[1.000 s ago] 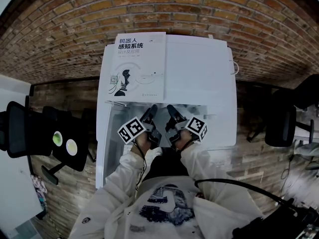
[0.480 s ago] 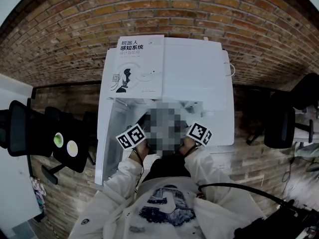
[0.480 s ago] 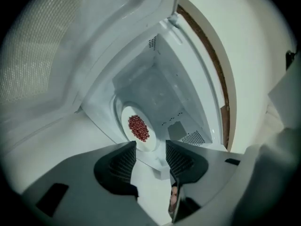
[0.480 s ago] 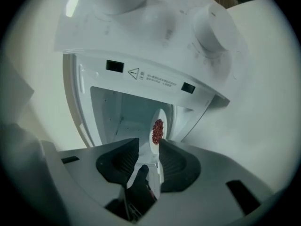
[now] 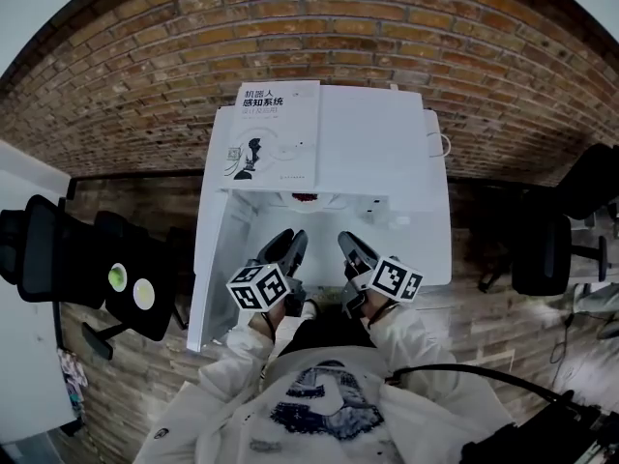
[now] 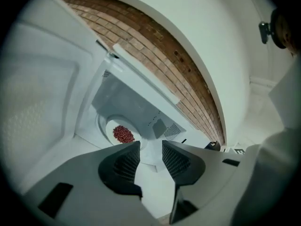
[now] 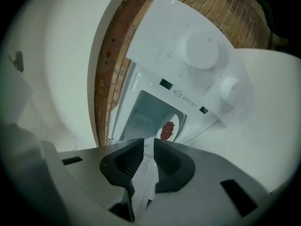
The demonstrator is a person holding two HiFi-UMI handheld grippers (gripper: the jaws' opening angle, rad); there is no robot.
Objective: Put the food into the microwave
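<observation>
The white microwave (image 5: 387, 177) stands with its door (image 5: 208, 278) swung open to the left. Inside it, a white plate (image 6: 113, 126) carries a heap of red food (image 6: 123, 133), also seen as red food (image 7: 167, 130) and red food (image 5: 306, 198). My left gripper (image 5: 287, 249) and right gripper (image 5: 350, 251) hang side by side just in front of the opening, pointing into it. The left gripper (image 6: 150, 147) is open; its jaws have just been closing with nothing between them. The right gripper (image 7: 148, 145) has also been closing and keeps a narrow empty gap.
A white book (image 5: 274, 138) lies on the microwave's top at the left. Two round knobs (image 7: 201, 51) sit on the control panel right of the opening. A brick wall (image 5: 319, 27) is behind, and black office chairs (image 5: 58, 254) stand at the left and at the right.
Both grippers have drawn back from the microwave's opening toward the person and rolled. Their jaws stand narrower than before. The red food stays inside.
</observation>
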